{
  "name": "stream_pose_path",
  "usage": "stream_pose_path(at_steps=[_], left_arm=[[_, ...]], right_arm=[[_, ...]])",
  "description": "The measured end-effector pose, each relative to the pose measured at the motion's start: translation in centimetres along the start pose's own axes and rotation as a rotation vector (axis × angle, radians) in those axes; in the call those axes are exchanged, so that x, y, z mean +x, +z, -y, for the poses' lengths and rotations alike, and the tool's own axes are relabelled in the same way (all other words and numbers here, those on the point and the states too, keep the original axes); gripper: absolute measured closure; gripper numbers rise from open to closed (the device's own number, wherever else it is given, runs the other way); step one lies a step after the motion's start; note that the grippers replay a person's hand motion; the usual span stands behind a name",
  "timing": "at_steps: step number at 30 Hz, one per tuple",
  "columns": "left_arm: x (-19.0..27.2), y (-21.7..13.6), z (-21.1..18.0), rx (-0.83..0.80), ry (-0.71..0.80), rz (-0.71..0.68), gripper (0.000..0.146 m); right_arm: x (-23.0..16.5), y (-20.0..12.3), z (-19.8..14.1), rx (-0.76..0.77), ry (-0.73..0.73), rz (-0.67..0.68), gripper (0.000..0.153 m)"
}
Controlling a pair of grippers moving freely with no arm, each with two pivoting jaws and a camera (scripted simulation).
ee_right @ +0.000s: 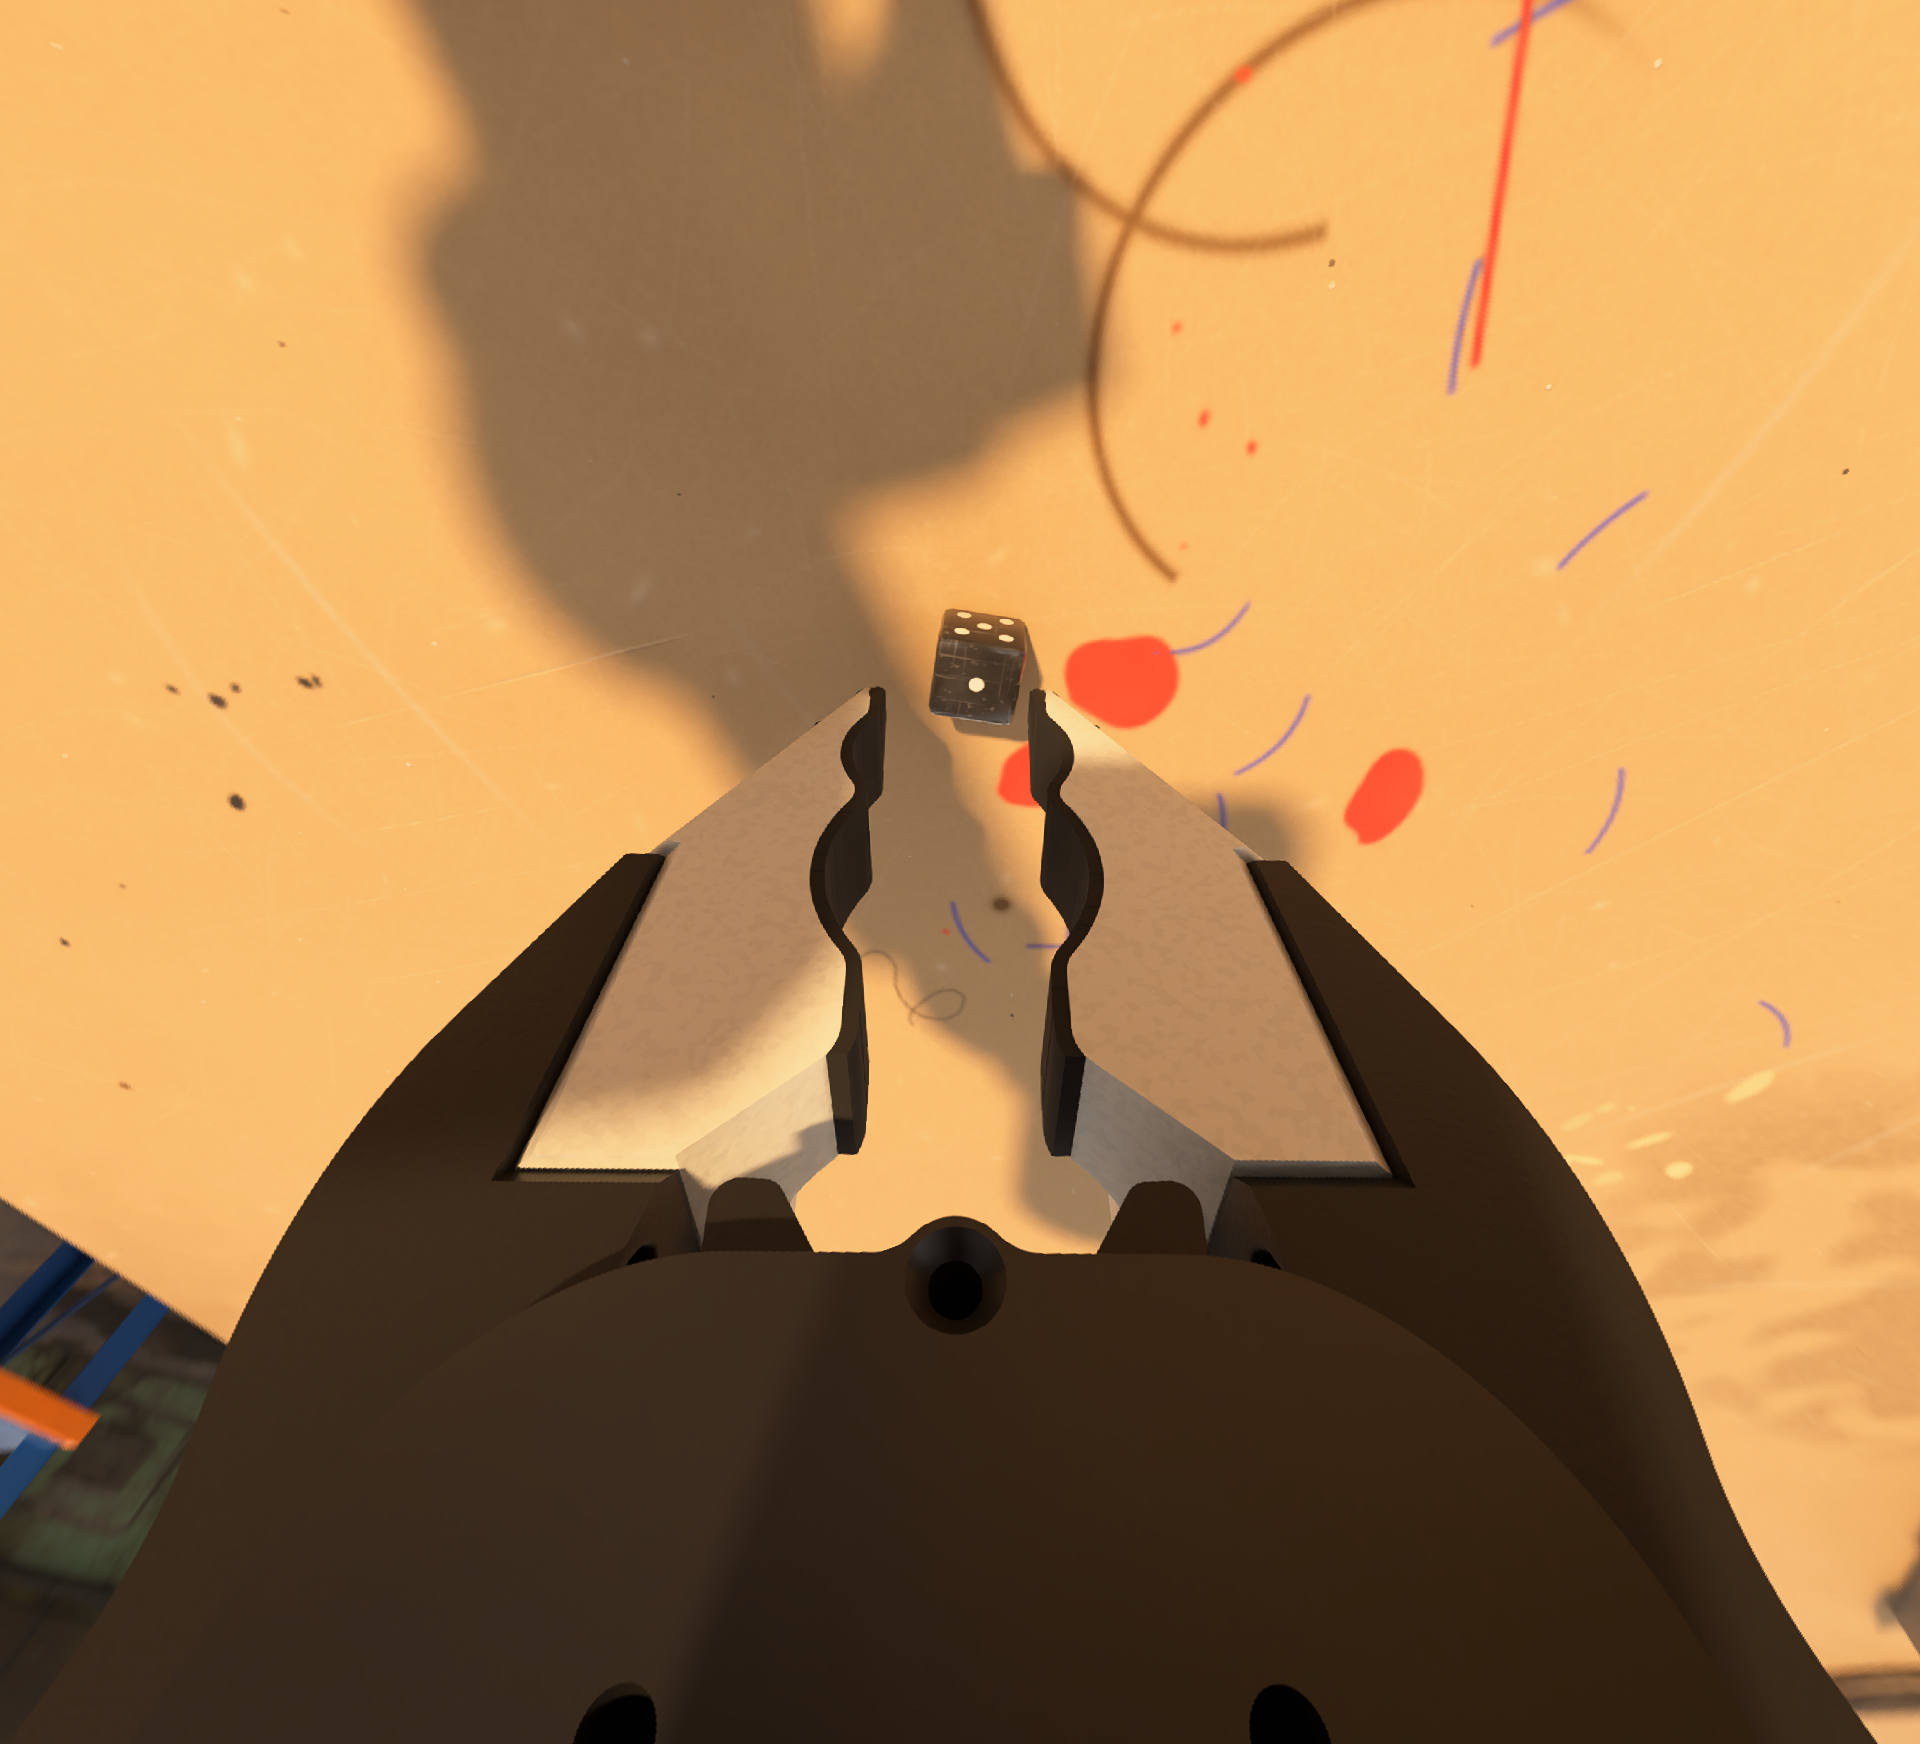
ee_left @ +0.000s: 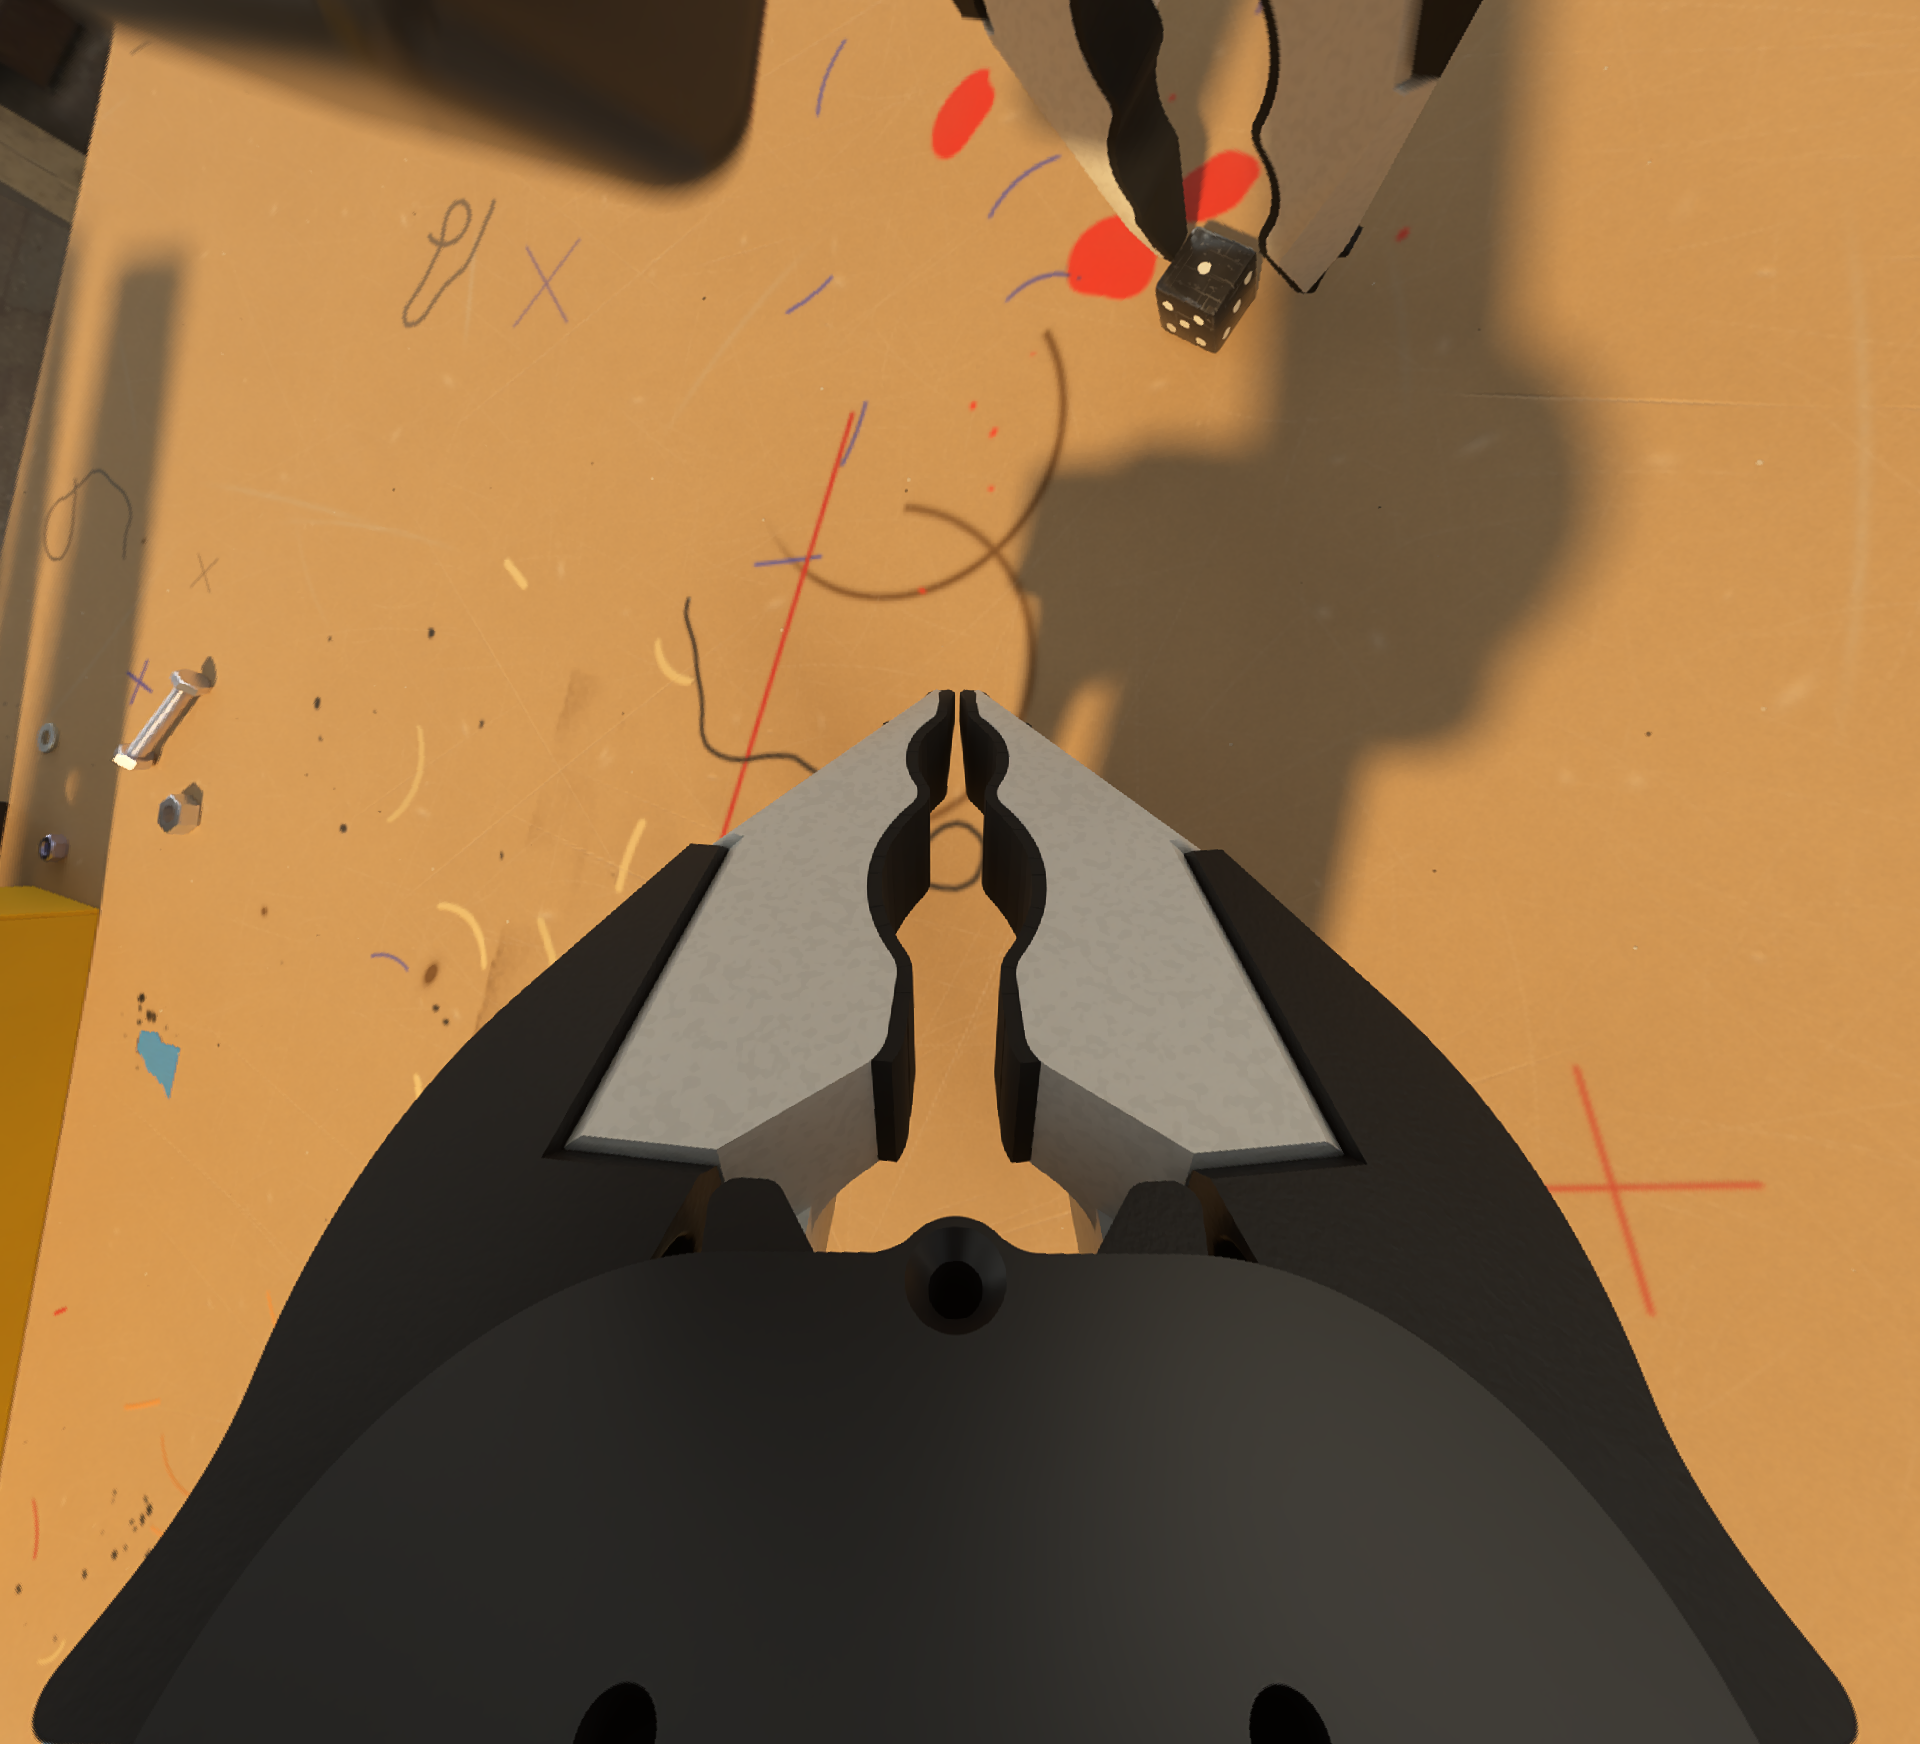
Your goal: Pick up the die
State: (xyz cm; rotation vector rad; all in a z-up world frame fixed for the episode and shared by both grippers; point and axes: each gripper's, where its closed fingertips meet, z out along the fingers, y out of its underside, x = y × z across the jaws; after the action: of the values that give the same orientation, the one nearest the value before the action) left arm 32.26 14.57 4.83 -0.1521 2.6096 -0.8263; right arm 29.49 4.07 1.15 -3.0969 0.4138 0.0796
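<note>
Die [ee_right: 977, 678]: you see a small black cube with pale pips, one pip on the face toward your right wrist camera.
Place: it sits on the orange tabletop [ee_right: 312, 344] beside red paint blots [ee_right: 1122, 678].
Right gripper [ee_right: 957, 699]: your jaws stand parted, the die just past the tips, not grasped.
Left gripper [ee_left: 957, 699]: your jaws are nearly closed on nothing, well apart from the die.

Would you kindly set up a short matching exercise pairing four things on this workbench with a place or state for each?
Things:
1. die
2. left gripper
3. right gripper
4. bolt

States:
A. shut, holding nothing
B. lying near the table's edge beside a nut
C. open, fingertips just short of the die
D. black, resting on the table by red blotches

Pairs: 1-D, 2-A, 3-C, 4-B
</note>
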Motion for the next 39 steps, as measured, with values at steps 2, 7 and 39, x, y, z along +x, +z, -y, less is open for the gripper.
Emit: stream_pose_path(at_steps=[2,7,39], left_arm=[[-0.1,-0.1,0.0,0.006,-0.002,0.002,0.145],[-0.3,-0.5,0.0,0.019,-0.007,0.010,0.145],[0.2,2.7,-1.1,-0.052,0.031,-0.154,0.145]], right_arm=[[0.1,0.1,0.0,-0.062,0.004,-0.005,0.126],[0.4,0.0,-0.3,-0.175,0.024,-0.009,0.130],[1.4,-5.5,8.4,1.168,-0.041,0.245,0.137]])
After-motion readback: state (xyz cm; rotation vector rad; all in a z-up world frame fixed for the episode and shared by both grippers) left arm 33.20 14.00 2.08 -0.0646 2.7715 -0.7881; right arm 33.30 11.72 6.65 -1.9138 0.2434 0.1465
